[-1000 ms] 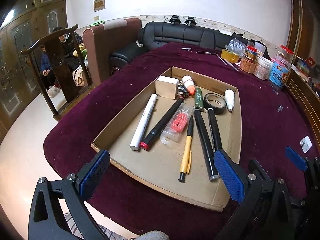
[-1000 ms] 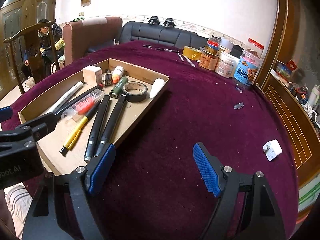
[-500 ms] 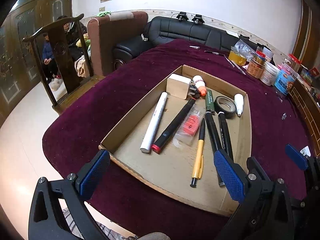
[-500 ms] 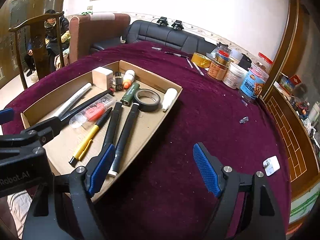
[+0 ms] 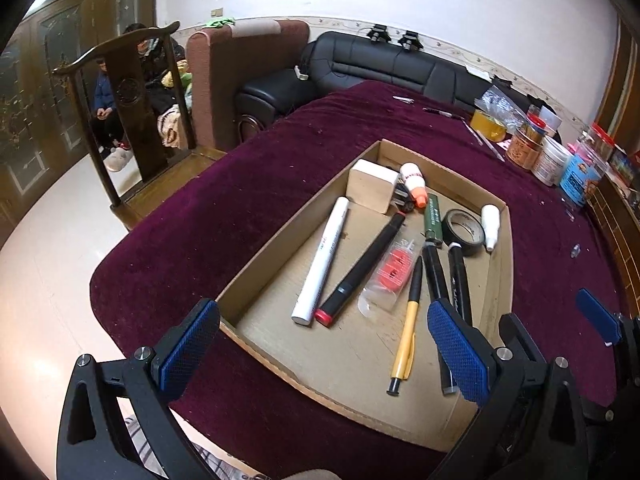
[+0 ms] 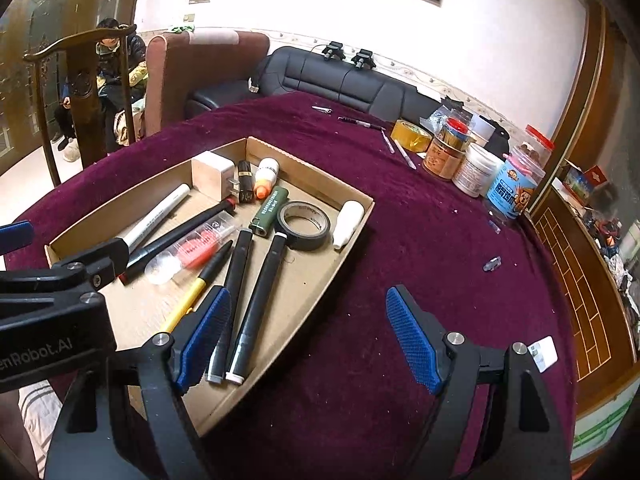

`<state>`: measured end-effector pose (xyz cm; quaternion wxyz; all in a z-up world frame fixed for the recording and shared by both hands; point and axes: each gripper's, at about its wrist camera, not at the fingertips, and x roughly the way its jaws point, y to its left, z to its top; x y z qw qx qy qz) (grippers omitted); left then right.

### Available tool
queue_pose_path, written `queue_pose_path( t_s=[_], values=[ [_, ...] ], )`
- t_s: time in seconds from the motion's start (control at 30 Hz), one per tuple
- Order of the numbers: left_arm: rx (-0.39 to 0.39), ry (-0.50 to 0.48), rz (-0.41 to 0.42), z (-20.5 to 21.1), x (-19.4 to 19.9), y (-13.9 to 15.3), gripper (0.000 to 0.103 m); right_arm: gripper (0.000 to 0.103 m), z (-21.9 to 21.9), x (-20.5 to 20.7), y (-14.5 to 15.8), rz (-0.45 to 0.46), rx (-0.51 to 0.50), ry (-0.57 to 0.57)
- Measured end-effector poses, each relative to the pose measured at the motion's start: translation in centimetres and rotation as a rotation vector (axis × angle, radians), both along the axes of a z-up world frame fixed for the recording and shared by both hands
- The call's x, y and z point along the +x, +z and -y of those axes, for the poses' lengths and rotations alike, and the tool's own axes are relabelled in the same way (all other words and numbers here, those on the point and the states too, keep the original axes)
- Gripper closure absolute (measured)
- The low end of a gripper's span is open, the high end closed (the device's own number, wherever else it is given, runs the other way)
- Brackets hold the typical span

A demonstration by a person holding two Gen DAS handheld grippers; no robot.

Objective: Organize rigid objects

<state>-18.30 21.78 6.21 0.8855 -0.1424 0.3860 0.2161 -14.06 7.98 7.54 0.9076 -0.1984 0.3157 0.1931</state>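
Above the cardboard tray [image 5: 502,264] of pens, left gripper [image 5: 324,348] and right gripper [image 6: 308,338] hang empty, jaws spread, seemingly poised to pick.

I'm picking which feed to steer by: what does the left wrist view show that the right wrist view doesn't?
Only the left wrist view shows the cardboard tray's whole near wall, and the open left gripper. Only the right wrist view shows the white plug on the cloth and the open right gripper. Both show the white marker, yellow pen and black tape roll.
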Motion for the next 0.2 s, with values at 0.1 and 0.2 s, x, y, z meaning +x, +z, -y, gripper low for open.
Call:
queue_pose_path(
  t_s=[0.1, 0.2],
  values=[
    [0.033, -0.001, -0.010, 0.42, 0.20, 0.20, 0.001, 0.022, 0.16, 0.19, -0.03, -0.007, 0.010, 0.012],
    [0.035, -0.018, -0.016, 1.07, 0.53, 0.35, 0.001, 0.022, 0.90, 0.53, 0.06, -0.011, 0.031, 0.006]
  ],
)
